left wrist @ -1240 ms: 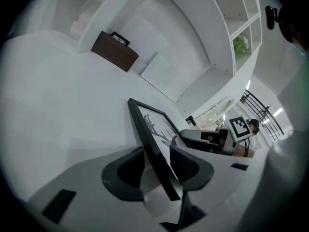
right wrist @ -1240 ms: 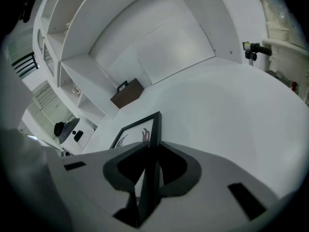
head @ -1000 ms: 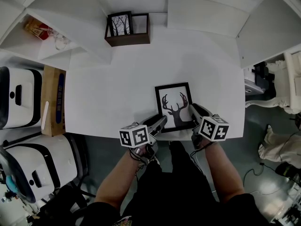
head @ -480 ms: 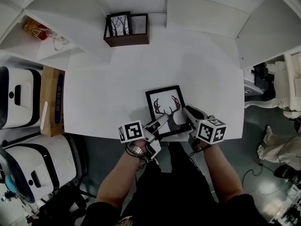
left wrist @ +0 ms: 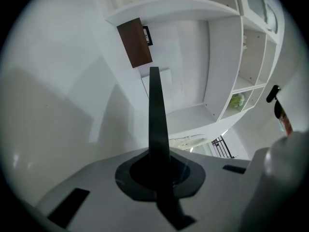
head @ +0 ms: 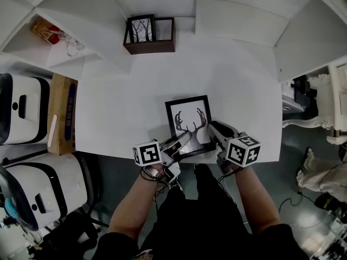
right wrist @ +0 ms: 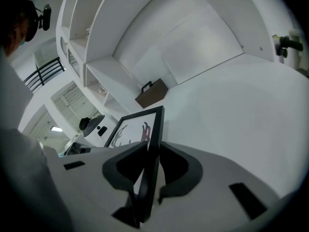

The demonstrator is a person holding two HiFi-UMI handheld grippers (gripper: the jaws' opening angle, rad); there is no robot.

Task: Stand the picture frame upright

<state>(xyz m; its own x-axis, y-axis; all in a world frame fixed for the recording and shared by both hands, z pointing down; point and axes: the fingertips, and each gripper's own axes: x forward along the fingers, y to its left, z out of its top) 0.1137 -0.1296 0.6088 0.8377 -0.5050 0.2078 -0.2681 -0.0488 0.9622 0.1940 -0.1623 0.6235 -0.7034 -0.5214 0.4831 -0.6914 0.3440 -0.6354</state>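
At surface (head: 135,102) near edge: clamping picture frame (head: 188,124) left rim with just-closing left tongs (head: 186,139), holding right rim with slightly-opening right tongs (head: 211,127); seemingly tilting, standing upright not yet done.

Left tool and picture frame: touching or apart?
Touching: the left gripper view shows the left tool's jaws, just closed, pinching the picture frame's thin black edge.

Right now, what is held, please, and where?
Picture frame: left gripper, jaws just closing, pinches its near-left part; right gripper, jaws just opening, holds its right edge.
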